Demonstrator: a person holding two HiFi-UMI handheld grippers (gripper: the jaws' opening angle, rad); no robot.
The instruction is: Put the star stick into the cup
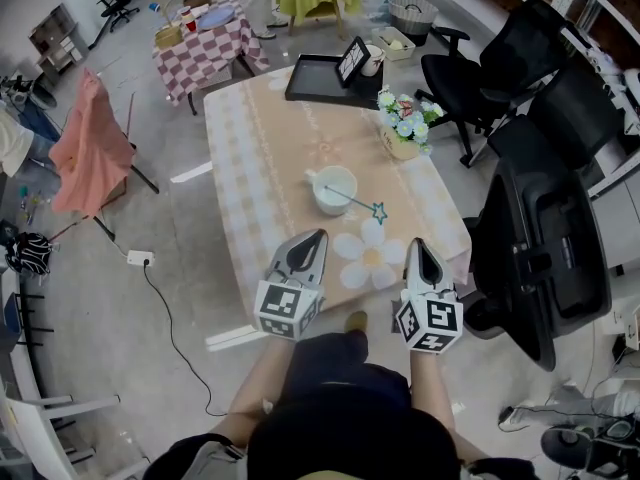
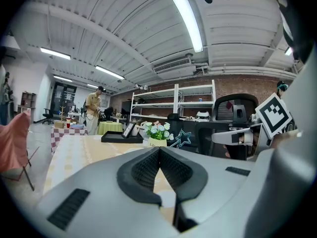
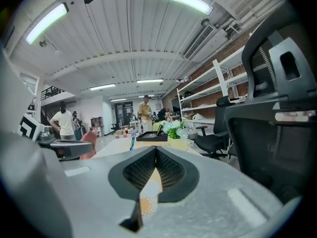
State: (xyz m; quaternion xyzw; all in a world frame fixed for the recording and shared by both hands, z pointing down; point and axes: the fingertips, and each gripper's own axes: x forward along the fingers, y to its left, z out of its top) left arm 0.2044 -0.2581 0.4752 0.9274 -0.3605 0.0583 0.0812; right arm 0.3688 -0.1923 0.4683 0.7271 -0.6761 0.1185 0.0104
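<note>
Closed and empty, grey left gripper (image 1: 317, 235) and right gripper (image 1: 420, 243) face white round cup (image 1: 334, 208) holding thin teal star stick (image 1: 353, 200); flower pot (image 1: 403, 130) behind.

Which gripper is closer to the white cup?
Left. The left gripper sits just below the cup in the head view; the right gripper is farther off, below and to its right.

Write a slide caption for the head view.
Star stick leaning in the white cup on the table; left gripper and right gripper shut and empty at the near edge.
</note>
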